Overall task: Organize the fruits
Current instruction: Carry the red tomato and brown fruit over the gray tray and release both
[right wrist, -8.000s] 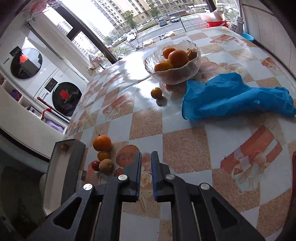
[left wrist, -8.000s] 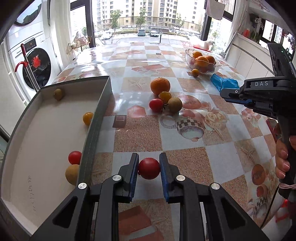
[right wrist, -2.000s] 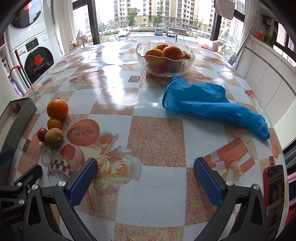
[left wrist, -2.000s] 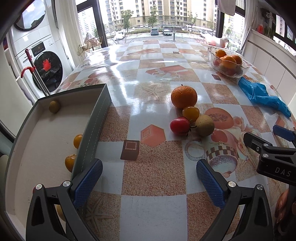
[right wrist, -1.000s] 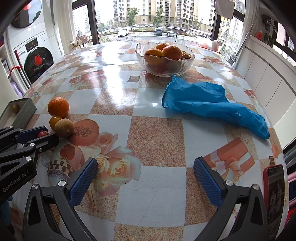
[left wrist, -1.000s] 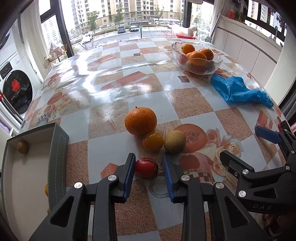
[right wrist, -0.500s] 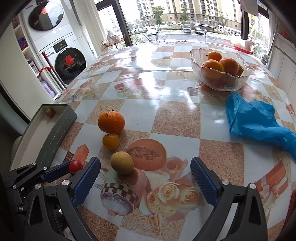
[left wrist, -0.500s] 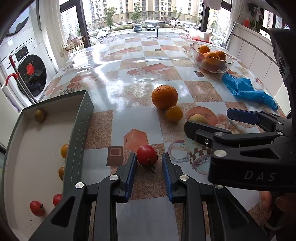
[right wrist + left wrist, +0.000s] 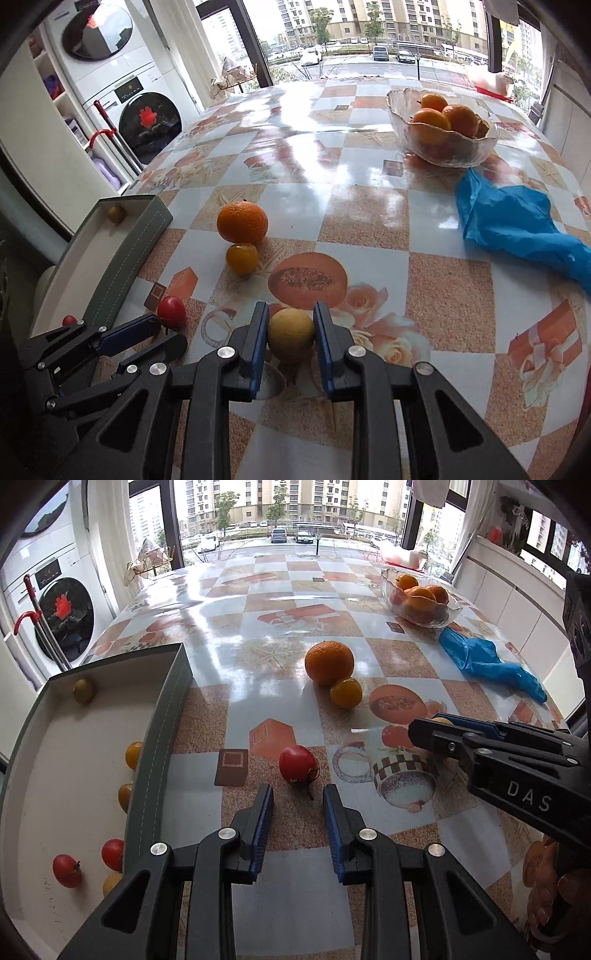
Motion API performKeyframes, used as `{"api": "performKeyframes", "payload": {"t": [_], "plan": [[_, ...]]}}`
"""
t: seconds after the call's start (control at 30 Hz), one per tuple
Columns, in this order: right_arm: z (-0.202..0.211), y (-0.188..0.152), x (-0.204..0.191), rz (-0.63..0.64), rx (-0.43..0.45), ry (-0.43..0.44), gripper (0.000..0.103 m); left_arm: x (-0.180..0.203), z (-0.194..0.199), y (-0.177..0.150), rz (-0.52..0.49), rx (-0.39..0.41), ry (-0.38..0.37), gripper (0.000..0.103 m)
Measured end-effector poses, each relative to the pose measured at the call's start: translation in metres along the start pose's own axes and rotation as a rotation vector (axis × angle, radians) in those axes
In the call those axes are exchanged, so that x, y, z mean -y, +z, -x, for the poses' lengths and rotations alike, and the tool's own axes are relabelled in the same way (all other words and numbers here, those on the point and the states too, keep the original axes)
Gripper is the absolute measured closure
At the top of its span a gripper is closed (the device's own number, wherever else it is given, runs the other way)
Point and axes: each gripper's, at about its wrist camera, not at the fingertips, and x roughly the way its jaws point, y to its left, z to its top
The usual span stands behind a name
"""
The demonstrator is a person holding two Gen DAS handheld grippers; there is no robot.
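My left gripper [image 9: 298,805] sits low over the table [image 9: 280,590] with its jaws parted a little and nothing between them; the red tomato [image 9: 298,764] lies on the tablecloth just ahead of the tips, apart from both pads. My right gripper [image 9: 290,334] has its jaws closed in on the yellow-brown round fruit [image 9: 291,332], a blue pad against each side of it, right at the table surface; I cannot tell if it is lifted. Beyond it I see the large orange [image 9: 242,222] touching the small yellow-orange fruit [image 9: 242,258]. To my left, the grey tray [image 9: 162,716] rests at the table edge, holding two red tomatoes [image 9: 66,870], several small yellow-orange fruits along its right wall, and one olive-coloured fruit [image 9: 83,690] in the far corner. Farther off on the right, a glass bowl [image 9: 441,155] holds oranges, and a blue glove [image 9: 517,225] lies crumpled near it.
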Motion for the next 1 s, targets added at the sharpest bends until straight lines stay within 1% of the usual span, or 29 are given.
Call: {"api": "performKeyframes", "payload": {"t": [0.13, 0.27, 0.37, 0.47, 0.6, 0.77, 0.83, 0.87, 0.9, 0.93, 0.97, 1.0], "plan": [[0.018, -0.022, 0.014, -0.041, 0.018, -0.01, 0.076, 0.004, 0.006, -0.011, 0.001, 0.005, 0.001, 0.073], [0.034, -0.04, 0.019, -0.058, 0.039, -0.03, 0.076, 0.007, 0.012, -0.017, -0.001, 0.017, 0.021, 0.073], [0.044, -0.052, 0.021, -0.048, 0.059, -0.062, 0.076, 0.003, 0.015, -0.01, 0.002, 0.035, 0.066, 0.073], [0.047, -0.057, 0.024, -0.057, 0.057, -0.06, 0.076, -0.001, 0.01, 0.002, 0.015, 0.042, 0.05, 0.073], [0.047, -0.059, 0.025, -0.06, 0.049, -0.061, 0.076, 0.0, 0.0, 0.013, 0.003, 0.037, 0.044, 0.073], [0.047, -0.061, 0.025, -0.056, 0.043, -0.063, 0.076, 0.008, -0.005, 0.017, -0.015, 0.023, 0.029, 0.072], [0.047, -0.063, 0.025, -0.052, 0.043, -0.062, 0.076, 0.009, 0.0, 0.016, -0.015, 0.033, 0.01, 0.072], [0.047, -0.063, 0.025, -0.051, 0.043, -0.062, 0.076, 0.011, 0.002, 0.015, -0.021, 0.041, 0.007, 0.068], [0.047, -0.063, 0.025, -0.05, 0.045, -0.062, 0.076, 0.012, 0.004, 0.015, -0.028, 0.048, 0.01, 0.036], [0.047, -0.064, 0.026, -0.051, 0.046, -0.06, 0.076, 0.012, 0.007, 0.015, -0.028, 0.072, 0.029, 0.02], [0.047, -0.064, 0.026, -0.051, 0.047, -0.059, 0.076, 0.012, 0.013, 0.015, -0.022, 0.117, 0.051, 0.012], [0.047, -0.064, 0.026, -0.051, 0.047, -0.058, 0.076, 0.012, 0.016, 0.016, -0.022, 0.141, 0.055, 0.012]]}}
